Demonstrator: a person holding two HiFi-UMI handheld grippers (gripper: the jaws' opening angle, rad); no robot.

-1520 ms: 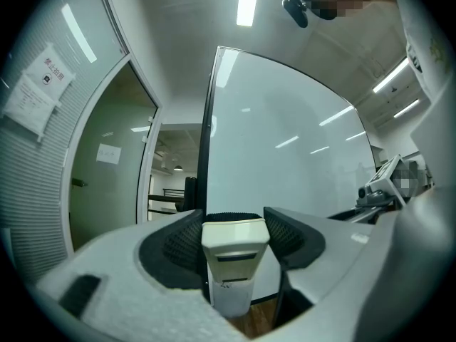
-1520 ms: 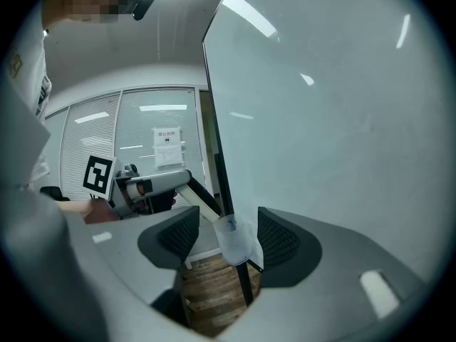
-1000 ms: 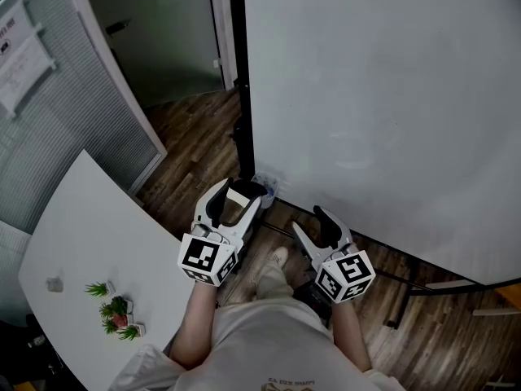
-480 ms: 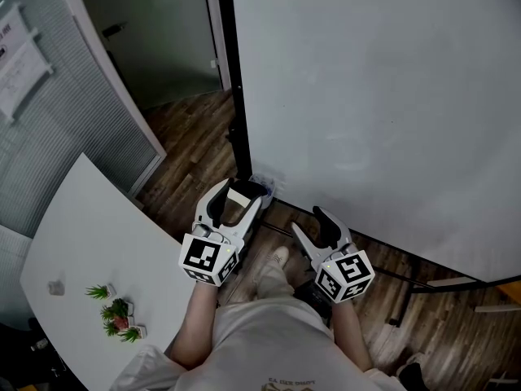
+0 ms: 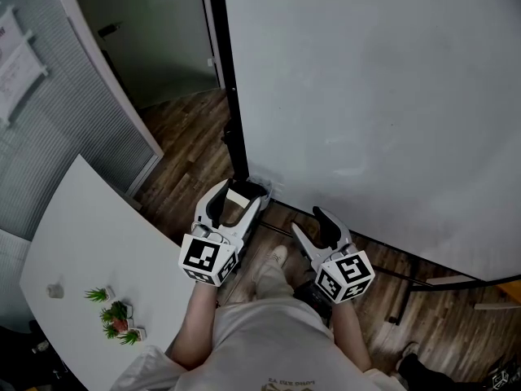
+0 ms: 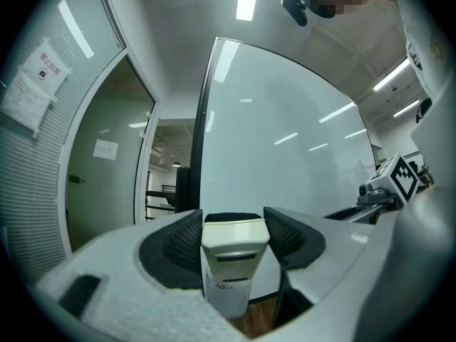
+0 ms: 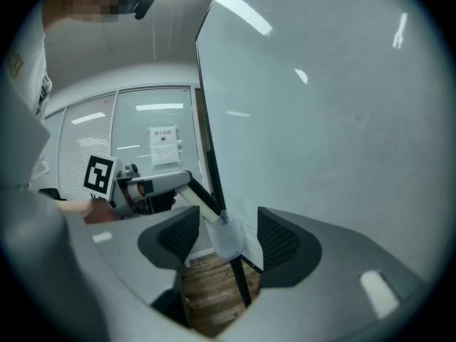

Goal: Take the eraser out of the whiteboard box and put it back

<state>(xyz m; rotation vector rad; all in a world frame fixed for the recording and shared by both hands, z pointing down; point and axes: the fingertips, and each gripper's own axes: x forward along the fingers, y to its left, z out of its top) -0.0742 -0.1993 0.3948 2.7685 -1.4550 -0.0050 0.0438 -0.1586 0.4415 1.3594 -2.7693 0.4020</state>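
A cream eraser [image 5: 234, 197] with a black felt face sits between the jaws of my left gripper [image 5: 238, 188], which is shut on it. In the left gripper view the eraser [image 6: 234, 242] fills the gap between the two pads, held level in front of the whiteboard [image 6: 285, 162]. The small translucent whiteboard box [image 5: 265, 187] hangs at the board's lower left corner, just beyond the eraser's tip. My right gripper [image 5: 308, 222] is held open a little to the right, with nothing in it. In the right gripper view the box [image 7: 226, 244] shows beyond the open jaws.
The big whiteboard [image 5: 366, 96] stands on a dark frame with legs [image 5: 407, 287] across the wooden floor. A white table [image 5: 89, 235] with small potted plants [image 5: 114, 312] is at the left. A glass partition and doorway [image 5: 155, 47] lie behind.
Both grippers keep their places and the eraser stays gripped. The head view has drifted slightly, and a dark shoe has come into view at the bottom right.
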